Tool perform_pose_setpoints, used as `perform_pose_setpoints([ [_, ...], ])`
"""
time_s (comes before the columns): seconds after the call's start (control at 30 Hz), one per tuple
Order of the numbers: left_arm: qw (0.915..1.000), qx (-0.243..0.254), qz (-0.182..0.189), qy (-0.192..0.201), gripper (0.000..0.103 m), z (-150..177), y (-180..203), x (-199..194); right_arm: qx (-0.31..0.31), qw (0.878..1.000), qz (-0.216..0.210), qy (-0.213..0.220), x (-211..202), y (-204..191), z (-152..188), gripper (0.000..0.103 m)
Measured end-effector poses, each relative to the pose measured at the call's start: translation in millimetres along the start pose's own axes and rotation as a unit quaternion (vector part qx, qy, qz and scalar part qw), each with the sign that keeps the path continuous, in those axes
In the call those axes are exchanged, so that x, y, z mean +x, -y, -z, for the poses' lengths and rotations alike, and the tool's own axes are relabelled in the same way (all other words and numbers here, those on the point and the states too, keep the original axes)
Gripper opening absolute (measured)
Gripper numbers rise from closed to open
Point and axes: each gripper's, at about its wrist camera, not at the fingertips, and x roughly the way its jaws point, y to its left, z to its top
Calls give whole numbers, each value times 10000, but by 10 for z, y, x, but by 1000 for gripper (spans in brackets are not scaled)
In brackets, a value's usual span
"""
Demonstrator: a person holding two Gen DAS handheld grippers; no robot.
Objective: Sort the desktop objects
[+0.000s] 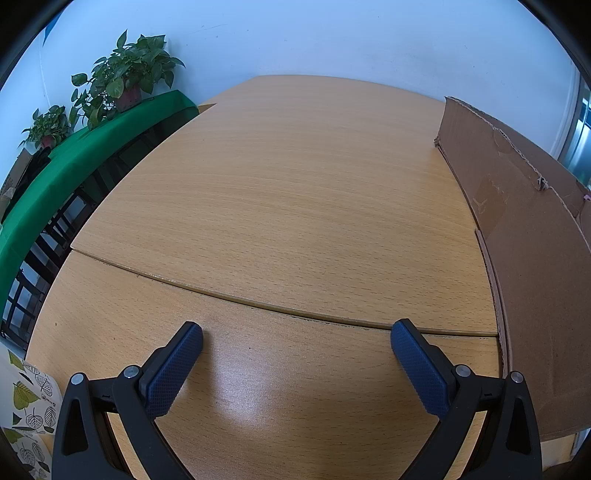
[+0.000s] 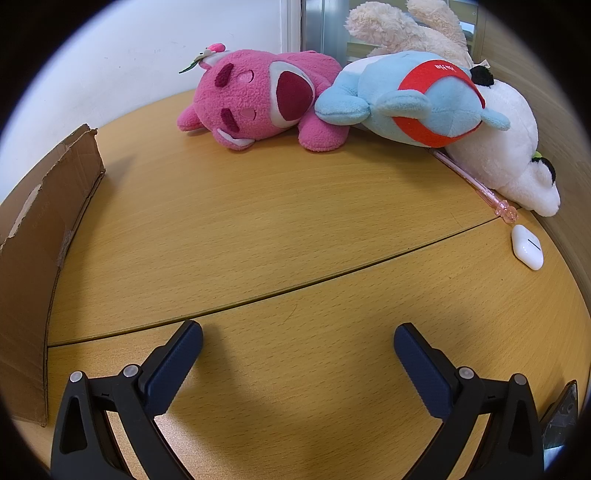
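In the right wrist view a pink plush bear (image 2: 258, 99) lies at the far edge of the wooden desk (image 2: 280, 229). Beside it lie a blue plush with a red band (image 2: 417, 99), a white plush (image 2: 509, 147) and a cream plush (image 2: 402, 29) behind them. A pink pen (image 2: 476, 184) and a white earbud case (image 2: 527, 246) lie at the right. My right gripper (image 2: 298, 343) is open and empty, well short of the toys. My left gripper (image 1: 297, 341) is open and empty over bare desk (image 1: 288, 192).
A brown cardboard box stands between the two grippers, at the right in the left wrist view (image 1: 528, 236) and at the left in the right wrist view (image 2: 40, 236). Potted plants (image 1: 125, 74) sit on a green-covered table (image 1: 74, 155) beyond the desk's left edge. A dark object (image 2: 561, 417) lies at the near right.
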Motion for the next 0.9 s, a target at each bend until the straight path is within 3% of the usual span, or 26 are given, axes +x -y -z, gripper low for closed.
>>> perform_pose_setpoints([
  [0.7, 10000, 1, 1, 0, 103, -3, -1, 1, 50, 10000, 26, 1, -3, -11, 4, 103],
  [0.9, 10000, 2, 0, 0, 103, -4, 0, 1, -468, 9977, -337, -364, -85, -3, 144, 103],
])
